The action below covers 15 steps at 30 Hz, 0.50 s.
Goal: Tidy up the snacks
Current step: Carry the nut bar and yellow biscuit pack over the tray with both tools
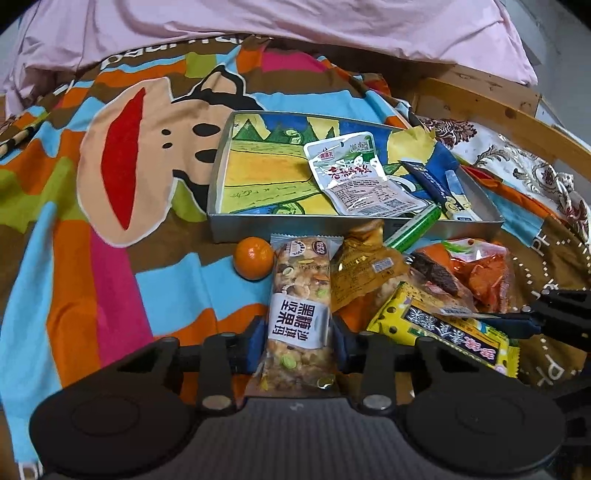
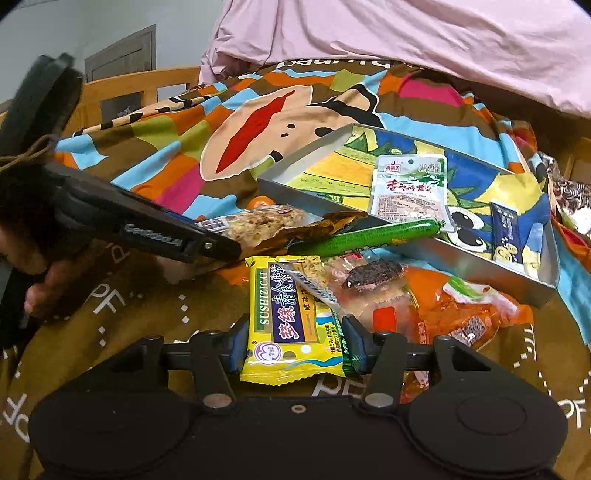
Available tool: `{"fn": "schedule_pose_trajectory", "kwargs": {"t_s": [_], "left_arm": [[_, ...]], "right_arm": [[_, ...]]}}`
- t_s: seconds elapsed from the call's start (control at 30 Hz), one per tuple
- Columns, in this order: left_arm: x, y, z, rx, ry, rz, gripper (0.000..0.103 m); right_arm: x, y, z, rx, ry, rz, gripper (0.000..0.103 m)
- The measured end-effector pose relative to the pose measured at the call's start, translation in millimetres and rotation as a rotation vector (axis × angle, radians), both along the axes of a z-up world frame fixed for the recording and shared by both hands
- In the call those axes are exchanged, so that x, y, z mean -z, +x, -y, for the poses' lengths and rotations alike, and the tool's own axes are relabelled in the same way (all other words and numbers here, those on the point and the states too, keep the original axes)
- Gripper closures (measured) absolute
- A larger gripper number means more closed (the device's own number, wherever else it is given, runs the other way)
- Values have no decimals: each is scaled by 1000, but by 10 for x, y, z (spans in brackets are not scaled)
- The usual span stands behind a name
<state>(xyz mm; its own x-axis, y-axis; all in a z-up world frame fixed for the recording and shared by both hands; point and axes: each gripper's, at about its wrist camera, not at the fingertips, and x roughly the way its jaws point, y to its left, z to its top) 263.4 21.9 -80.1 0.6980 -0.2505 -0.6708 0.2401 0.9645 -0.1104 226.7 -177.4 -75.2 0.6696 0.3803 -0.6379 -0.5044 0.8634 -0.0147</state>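
Observation:
My left gripper [image 1: 298, 341] is shut on a clear-wrapped nut bar [image 1: 300, 314] with a white label; it also shows in the right wrist view [image 2: 258, 219]. My right gripper [image 2: 293, 341] has its pads against both sides of a yellow snack packet [image 2: 286, 317], seen too in the left wrist view [image 1: 443, 328]. A shallow metal tin [image 1: 354, 223] with a cartoon bottom holds a white pouch [image 1: 354, 173] and a blue sachet [image 1: 439, 184]. A green sausage stick [image 2: 373, 236] leans on the tin's rim.
An orange fruit [image 1: 254, 258] lies left of the nut bar. A golden packet [image 1: 365, 269] and orange packets [image 2: 469, 310] sit in the pile in front of the tin. A colourful monkey-print blanket [image 1: 122, 177] covers the bed, with a pink quilt [image 1: 295, 22] behind.

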Motion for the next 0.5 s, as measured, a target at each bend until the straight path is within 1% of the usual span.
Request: {"fn": "schedule_pose_trajectory", "kwargs": {"t_s": [0.07, 0.23, 0.27, 0.3, 0.33, 0.37, 0.47, 0.5], "left_arm": [[-21, -90, -12, -17, -17, -13, 63], [-11, -284, 7, -46, -30, -26, 62], [-6, -279, 21, -42, -22, -28, 60], [1, -270, 43, -39, -3, -29, 55], [7, -254, 56, -34, 8, -33, 52], [16, -240, 68, -32, 10, -34, 48], [49, -185, 106, -21, 12, -39, 47], [62, -162, 105, -22, 11, -38, 47]], "right_arm": [[-18, -38, 4, 0, -2, -4, 49], [-31, -97, 9, -4, -8, -6, 49], [-24, -98, 7, -6, -11, -2, 48], [-16, -96, 0, -9, -15, 5, 47], [-8, -91, -7, -14, -17, 7, 47], [4, -88, -18, -18, -20, 11, 46], [47, -68, -61, -29, -35, 23, 41], [58, -58, -73, -30, -37, 24, 41]]}}
